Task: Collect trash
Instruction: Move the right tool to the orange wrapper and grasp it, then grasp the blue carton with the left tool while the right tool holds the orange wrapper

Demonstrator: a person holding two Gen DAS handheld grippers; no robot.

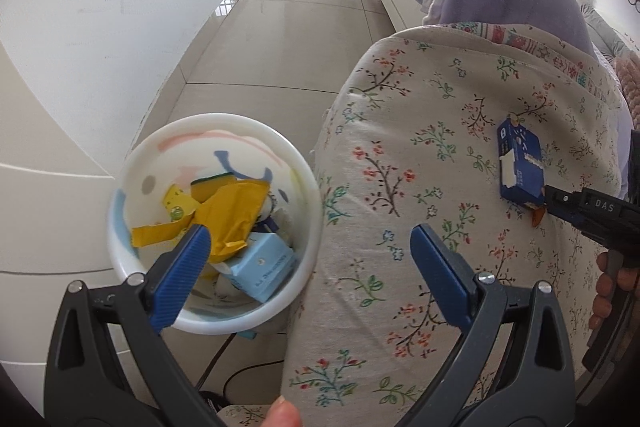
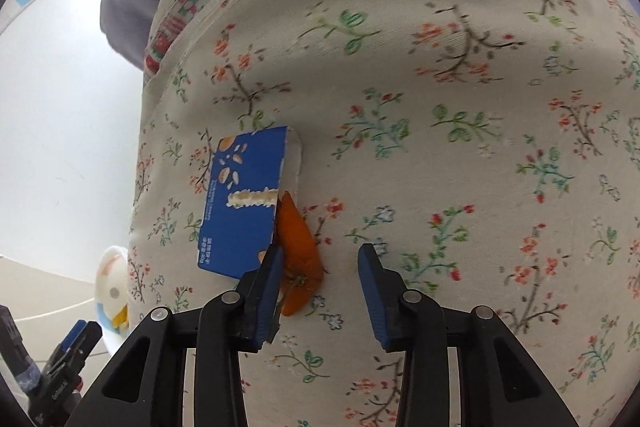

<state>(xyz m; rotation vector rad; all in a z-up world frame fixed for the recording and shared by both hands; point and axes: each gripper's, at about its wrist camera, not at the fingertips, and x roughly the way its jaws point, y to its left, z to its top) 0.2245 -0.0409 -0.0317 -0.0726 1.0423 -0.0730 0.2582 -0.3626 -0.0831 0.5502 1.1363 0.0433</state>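
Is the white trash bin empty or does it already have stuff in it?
Partly filled: the white bin holds yellow wrappers and a light blue carton.

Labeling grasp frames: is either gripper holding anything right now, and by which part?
Nothing is held. The left gripper is open over the bin. The right gripper is open around the orange peel, pads not pressing it.

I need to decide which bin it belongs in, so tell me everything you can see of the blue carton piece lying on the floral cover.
The blue carton piece looks like thin printed cardboard, flattened and torn: a ragged white strip crosses its face and one edge shows bare white board. Pale food pictures and white print mark it. It lies flat on the floral cover, near its edge. An orange peel touches its side, and one finger of the right gripper overlaps its lower corner.
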